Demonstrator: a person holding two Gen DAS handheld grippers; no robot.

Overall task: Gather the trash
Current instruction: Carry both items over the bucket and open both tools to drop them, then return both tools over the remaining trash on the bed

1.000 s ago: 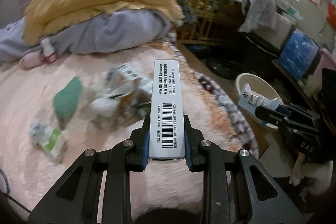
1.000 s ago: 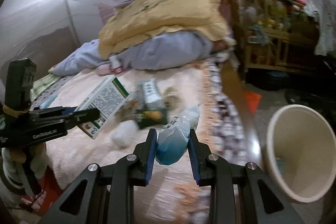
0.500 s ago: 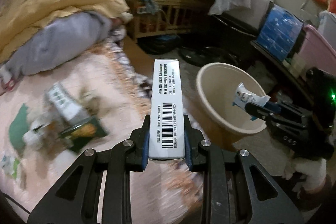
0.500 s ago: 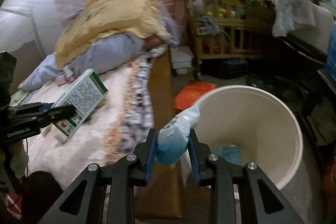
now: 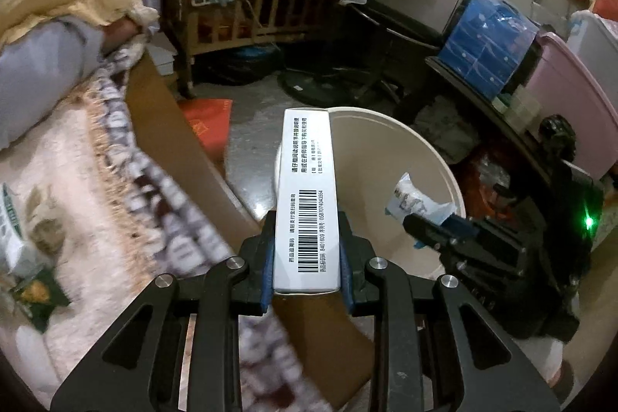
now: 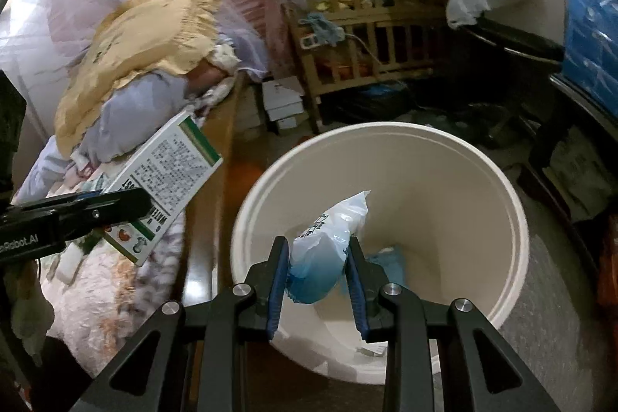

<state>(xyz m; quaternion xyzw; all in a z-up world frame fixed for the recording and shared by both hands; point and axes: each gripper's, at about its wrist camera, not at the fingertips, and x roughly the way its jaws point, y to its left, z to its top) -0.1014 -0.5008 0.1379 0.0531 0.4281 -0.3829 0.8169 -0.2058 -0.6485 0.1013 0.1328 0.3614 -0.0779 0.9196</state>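
Right gripper [image 6: 317,271] clamps a blue wrapper [image 6: 328,246] above the bin [image 6: 513,219], positioned for dropping. Left gripper [image 5: 307,259] grips a box [image 5: 307,195] near the rim.

Your bed [image 5: 77,157] carries a green packet [image 5: 36,296] on its pink blanket; beside it, the cream bin [image 6: 513,219] stands on the floor [image 5: 251,126].

The white box [image 5: 307,215] bears a barcode numbered 05870404354; its face [image 6: 162,188] reads "WATER".
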